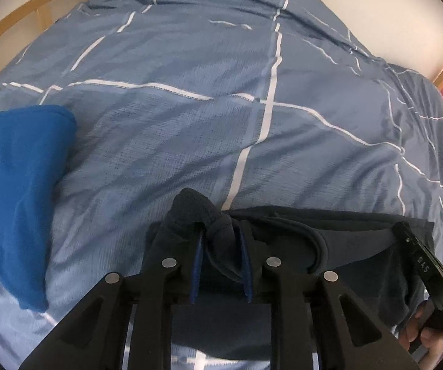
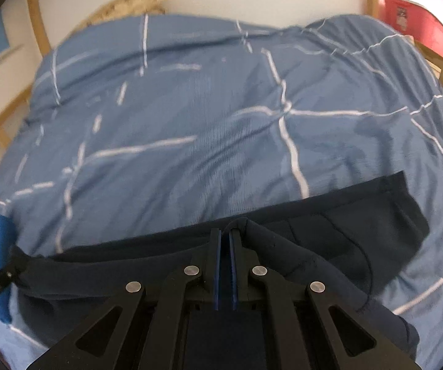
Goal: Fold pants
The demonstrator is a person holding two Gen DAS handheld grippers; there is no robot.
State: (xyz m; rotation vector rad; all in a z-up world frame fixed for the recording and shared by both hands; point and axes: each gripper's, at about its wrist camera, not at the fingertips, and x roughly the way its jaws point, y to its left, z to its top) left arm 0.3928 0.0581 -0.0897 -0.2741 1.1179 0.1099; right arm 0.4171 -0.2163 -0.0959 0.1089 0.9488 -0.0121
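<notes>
On the bed's blue checked duvet (image 1: 190,129) | dark navy pants (image 2: 360,231) lie along near edge, beside folded blue garment (image 1: 15,191) | left tool (image 1: 221,234) low, nearly closed, pinching bunched pants corner | right tool (image 2: 225,234) low, pads almost together, gripping pants edge | writing on right tool's side blurred, unreadable

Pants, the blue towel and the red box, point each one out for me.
pants (image 2: 360,231), right wrist view, flat part right of the gripper.
blue towel (image 1: 18,185), left wrist view, middle of the folded cloth.
red box (image 2: 418,24), right wrist view, its front face.
</notes>
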